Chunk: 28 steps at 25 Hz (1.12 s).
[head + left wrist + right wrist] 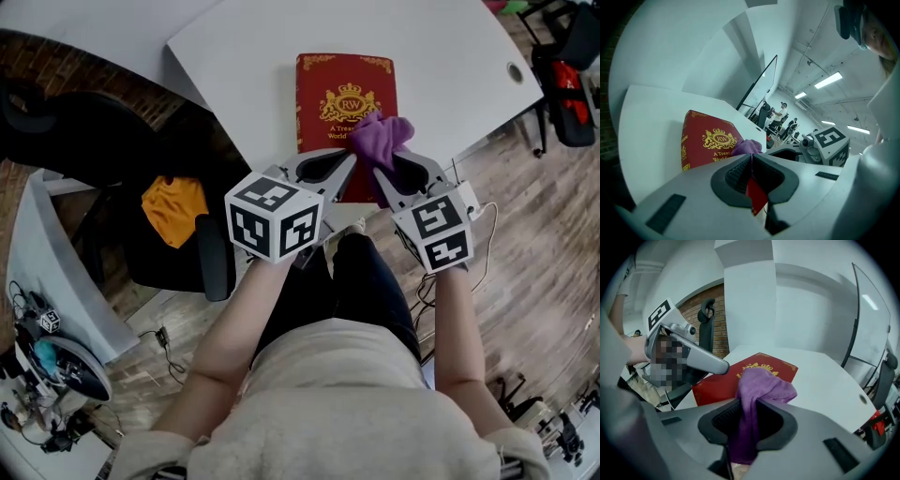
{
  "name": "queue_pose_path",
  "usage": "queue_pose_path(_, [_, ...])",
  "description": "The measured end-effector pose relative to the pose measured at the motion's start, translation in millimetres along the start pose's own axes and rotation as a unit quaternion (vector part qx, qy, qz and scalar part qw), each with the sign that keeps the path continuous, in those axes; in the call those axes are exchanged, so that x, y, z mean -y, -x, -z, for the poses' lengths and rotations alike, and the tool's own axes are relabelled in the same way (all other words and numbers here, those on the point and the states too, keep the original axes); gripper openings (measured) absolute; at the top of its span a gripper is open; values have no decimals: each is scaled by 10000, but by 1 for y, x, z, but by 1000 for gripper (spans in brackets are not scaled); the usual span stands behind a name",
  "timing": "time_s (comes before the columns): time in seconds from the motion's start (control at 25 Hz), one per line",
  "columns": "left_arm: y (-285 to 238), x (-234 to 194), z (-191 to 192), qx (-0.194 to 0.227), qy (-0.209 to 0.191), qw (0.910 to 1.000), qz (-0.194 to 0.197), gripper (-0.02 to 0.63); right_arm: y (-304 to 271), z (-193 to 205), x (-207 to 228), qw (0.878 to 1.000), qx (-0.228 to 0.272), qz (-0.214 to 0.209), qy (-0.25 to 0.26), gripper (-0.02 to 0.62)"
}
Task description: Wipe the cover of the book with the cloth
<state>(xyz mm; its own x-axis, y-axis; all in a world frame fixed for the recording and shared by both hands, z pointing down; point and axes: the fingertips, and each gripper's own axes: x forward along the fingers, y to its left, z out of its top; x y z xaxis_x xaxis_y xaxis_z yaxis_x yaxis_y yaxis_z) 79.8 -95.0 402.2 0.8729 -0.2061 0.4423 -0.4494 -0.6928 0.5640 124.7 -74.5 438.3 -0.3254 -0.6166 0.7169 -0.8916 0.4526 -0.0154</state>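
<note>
A red book (345, 94) with a gold crest lies on the white table (244, 66), close to its near edge. My right gripper (382, 171) is shut on a purple cloth (380, 138), which bunches over the lower right of the cover. In the right gripper view the cloth (757, 390) hangs down between the jaws of that gripper (747, 405), above the book (740, 376). My left gripper (349, 161) reaches over the book's near edge. In the left gripper view its jaws (751, 160) stand closed on a red strip of the book (756, 197).
A black office chair (112, 141) with an orange cloth (173, 208) on its seat stands left of the table. A cable hole (514, 71) sits at the table's far right. The person's legs (366, 281) are below the near edge.
</note>
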Motion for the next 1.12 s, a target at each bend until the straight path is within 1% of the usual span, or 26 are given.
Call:
queue_pose_path(0.4, [11, 7, 14, -195, -163, 9995, 186, 28, 11, 10, -18, 9996, 10, 192, -188, 106])
queue_pose_path(0.72, [14, 13, 24, -400, -275, 9980, 413, 28, 19, 17, -31, 9993, -32, 193, -310, 106])
queue_pose_path(1.12, [20, 17, 34, -548, -306, 9966, 525, 28, 29, 26, -44, 9991, -63, 237, -346, 106])
